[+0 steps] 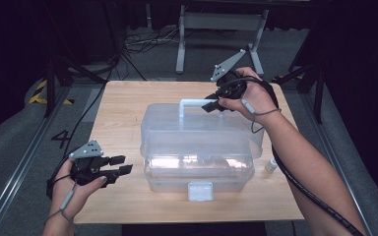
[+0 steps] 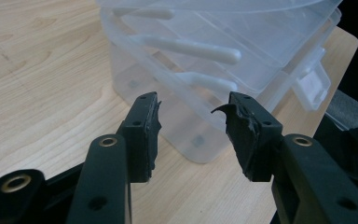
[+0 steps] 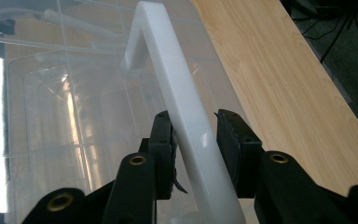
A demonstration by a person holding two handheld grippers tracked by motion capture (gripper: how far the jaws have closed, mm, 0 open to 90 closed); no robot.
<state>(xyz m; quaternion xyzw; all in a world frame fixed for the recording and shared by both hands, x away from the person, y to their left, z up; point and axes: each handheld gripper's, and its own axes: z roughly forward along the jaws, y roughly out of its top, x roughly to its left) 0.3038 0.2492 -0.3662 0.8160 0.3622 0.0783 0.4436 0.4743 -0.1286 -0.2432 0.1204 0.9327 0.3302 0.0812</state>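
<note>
A clear plastic storage box [image 1: 199, 174] stands mid-table, its lid [image 1: 202, 130] sitting a little raised above the base. My right gripper [image 1: 212, 105] is shut on the lid's white handle [image 1: 191, 103] from the far right side. In the right gripper view the handle [image 3: 177, 84] runs between the two jaws of this gripper [image 3: 193, 116]. My left gripper [image 1: 122, 164] hovers open just left of the box's near left corner. In the left gripper view its jaws [image 2: 191, 102] stand wide apart with nothing between them, facing the box corner [image 2: 200, 140].
A white latch [image 1: 200, 191] hangs at the box's front, also seen as a latch [image 2: 312, 86] off to the side. A small white bottle [image 1: 271, 164] stands on the wooden table [image 1: 123, 108] right of the box. Stands and cables lie beyond the far edge.
</note>
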